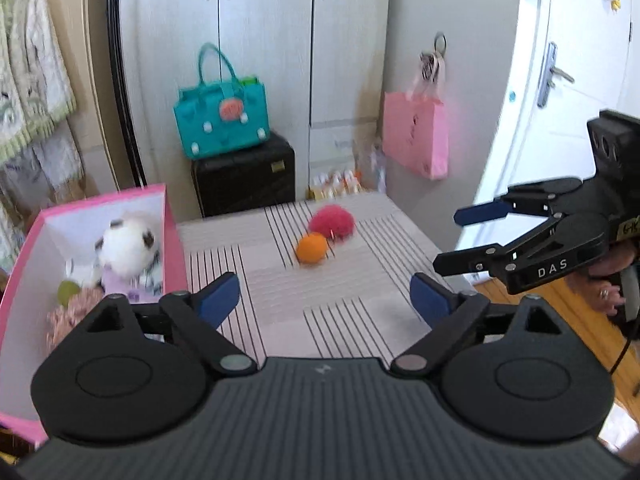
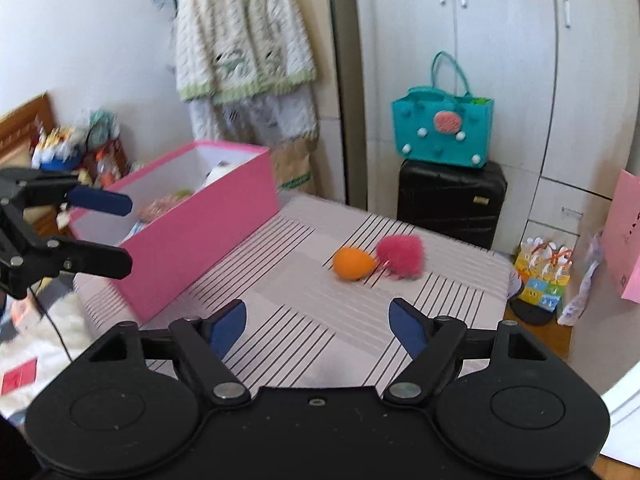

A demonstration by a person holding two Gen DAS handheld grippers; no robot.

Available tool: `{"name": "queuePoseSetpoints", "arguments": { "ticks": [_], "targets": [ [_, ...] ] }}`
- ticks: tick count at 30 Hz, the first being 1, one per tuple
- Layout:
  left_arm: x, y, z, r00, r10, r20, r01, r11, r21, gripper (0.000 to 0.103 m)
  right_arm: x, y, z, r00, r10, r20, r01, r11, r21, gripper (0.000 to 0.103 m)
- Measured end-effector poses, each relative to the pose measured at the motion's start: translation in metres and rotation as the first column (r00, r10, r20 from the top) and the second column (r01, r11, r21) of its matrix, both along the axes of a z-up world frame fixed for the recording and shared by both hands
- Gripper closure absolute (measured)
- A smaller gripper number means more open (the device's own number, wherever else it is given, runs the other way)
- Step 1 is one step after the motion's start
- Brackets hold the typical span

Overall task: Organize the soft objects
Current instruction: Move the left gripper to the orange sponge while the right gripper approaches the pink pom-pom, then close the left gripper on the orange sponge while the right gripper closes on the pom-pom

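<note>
The left hand-held gripper [image 1: 324,300] was held above the near part of the surface [image 1: 280,300], a striped grey top, with its blue-padded fingers [image 1: 222,296] spread wide and nothing between them. The right hand-held gripper [image 2: 318,324] was likewise spread apart and empty, hovering over the near part of the same surface [image 2: 304,320]. In the left wrist view the right hand-held gripper [image 1: 448,236] appeared at the right edge of the surface, jaws parted.

Two soft objects lay toward the far edge of the surface, touching each other: an orange ball [image 1: 312,249] and, just behind it, a red fluffy pompom [image 1: 332,219]. In the right wrist view the orange ball [image 2: 354,264] lay to the left of the red fluffy pompom [image 2: 400,256].

A pink box [image 1: 172,232] stood along the left edge of the surface, open at the top. It held a white plush toy [image 1: 128,244], a pale pink fluffy item [image 1: 70,312] and a small green ball [image 1: 69,291]. The pink box [image 2: 200,236] was well apart from the two objects on the surface.

A teal handbag [image 2: 442,132] rested on a black suitcase [image 2: 450,204] beyond the far edge.
</note>
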State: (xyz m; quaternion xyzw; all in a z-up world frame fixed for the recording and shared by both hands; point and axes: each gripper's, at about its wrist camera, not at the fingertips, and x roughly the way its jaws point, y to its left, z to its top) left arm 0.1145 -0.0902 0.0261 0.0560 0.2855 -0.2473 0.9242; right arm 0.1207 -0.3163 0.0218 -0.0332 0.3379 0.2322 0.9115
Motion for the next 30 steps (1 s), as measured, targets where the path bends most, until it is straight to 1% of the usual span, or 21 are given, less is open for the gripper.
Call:
{"name": "queuePoseSetpoints", "arguments": {
  "ticks": [2, 5, 7, 8, 10, 11, 13, 15, 17, 20, 23, 24, 27, 28, 30],
  "targets": [
    [0.008, -0.004, -0.003, 1.000, 0.001, 0.006, -0.001, 1.000, -0.030, 0.006, 0.010, -0.009, -0.007, 0.999, -0.017, 0.030, 0.016, 0.999, 0.030, 0.021],
    [0.024, -0.011, -0.008, 1.000, -0.005, -0.018, 0.004, 0.998, -0.069, 0.003, 0.024, -0.020, -0.016, 0.996, -0.039, 0.083, 0.033, 0.996, 0.081, 0.019],
    [0.034, -0.017, -0.014, 1.000, -0.005, -0.024, 0.003, 0.997, -0.076, 0.001, 0.031, -0.023, -0.021, 0.992, -0.046, 0.117, 0.037, 0.996, 0.081, 0.015],
    [0.038, -0.020, -0.017, 1.000, -0.003, -0.028, 0.001, 0.997, -0.074, 0.000, 0.036, -0.022, -0.023, 0.990, -0.048, 0.133, 0.041, 0.998, 0.057, 0.014],
    [0.048, -0.026, -0.026, 0.999, -0.001, -0.040, -0.002, 0.998, -0.069, 0.000, 0.043, -0.020, -0.029, 0.983, -0.062, 0.171, 0.064, 0.998, -0.005, 0.011],
    [0.053, -0.029, -0.031, 0.999, 0.005, -0.044, -0.007, 0.998, -0.063, 0.000, 0.045, -0.020, -0.031, 0.981, -0.065, 0.183, 0.070, 0.997, -0.018, 0.011],
    [0.061, -0.035, -0.040, 0.999, 0.019, -0.036, -0.021, 0.998, -0.052, 0.000, 0.054, -0.022, -0.037, 0.978, -0.074, 0.197, 0.081, 0.996, -0.026, 0.011],
    [0.070, -0.042, -0.050, 0.999, 0.028, -0.042, -0.029, 0.999, -0.026, 0.000, 0.063, -0.024, -0.043, 0.972, -0.082, 0.220, 0.093, 0.995, -0.041, 0.011],
    [0.079, -0.049, -0.057, 0.999, 0.030, -0.037, -0.030, 1.000, -0.007, 0.000, 0.072, -0.028, -0.050, 0.967, -0.067, 0.244, 0.083, 0.995, -0.054, 0.011],
    [0.091, -0.058, -0.068, 0.999, 0.045, -0.003, -0.045, 0.999, 0.019, 0.000, 0.088, -0.036, -0.061, 0.968, -0.059, 0.242, 0.068, 0.997, -0.030, 0.011],
    [0.100, -0.068, -0.077, 0.997, 0.066, 0.038, -0.068, 0.996, 0.054, 0.000, 0.103, -0.045, -0.072, 0.964, -0.048, 0.261, 0.048, 0.999, 0.006, 0.011],
    [0.106, -0.070, -0.080, 0.997, 0.069, 0.021, -0.070, 0.995, 0.066, 0.000, 0.108, -0.046, -0.076, 0.963, -0.042, 0.266, 0.039, 0.999, 0.016, 0.011],
    [0.123, -0.073, -0.090, 0.995, 0.082, -0.049, -0.080, 0.996, 0.046, 0.001, 0.123, -0.049, -0.087, 0.962, -0.026, 0.272, 0.018, 0.999, 0.031, 0.011],
    [0.127, -0.073, -0.094, 0.994, 0.094, -0.052, -0.091, 0.995, 0.047, 0.001, 0.127, -0.048, -0.091, 0.962, -0.020, 0.272, 0.012, 0.999, 0.032, 0.011],
    [0.131, -0.075, -0.100, 0.994, 0.106, -0.031, -0.105, 0.993, 0.058, 0.001, 0.135, -0.045, -0.097, 0.964, 0.003, 0.264, -0.011, 0.999, 0.031, 0.011]
  ]
}}
